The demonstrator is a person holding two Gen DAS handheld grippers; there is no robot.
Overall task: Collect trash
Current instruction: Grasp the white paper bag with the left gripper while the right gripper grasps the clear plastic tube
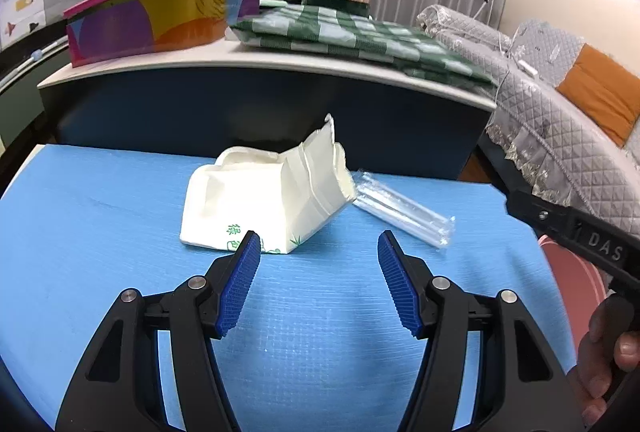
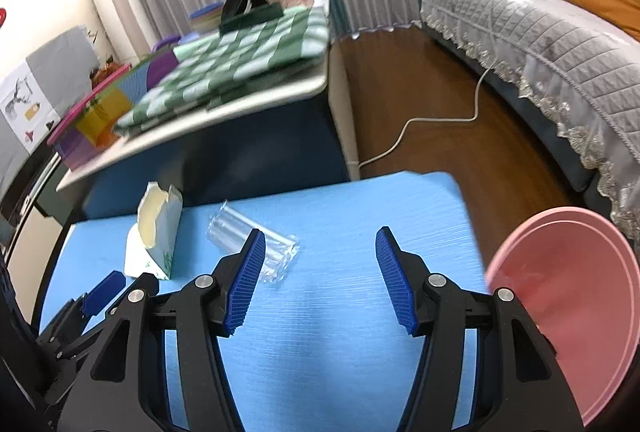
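A crushed white paper carton [image 1: 264,195] with green print lies on the blue mat [image 1: 120,232], just beyond my left gripper [image 1: 318,246], which is open and empty. A clear plastic wrapper [image 1: 404,209] lies to the carton's right. In the right wrist view the carton [image 2: 154,236] sits at the left and the wrapper [image 2: 256,244] lies just ahead of the left finger of my right gripper [image 2: 320,246], which is open and empty above the mat [image 2: 360,216]. A pink bin [image 2: 568,296] stands off the mat's right edge.
A desk [image 1: 248,59] behind the mat carries a colourful box [image 1: 152,19] and a green checked cloth [image 1: 352,35]. A grey quilted sofa [image 2: 540,39] runs along the right, with a cable [image 2: 440,121] on the wooden floor.
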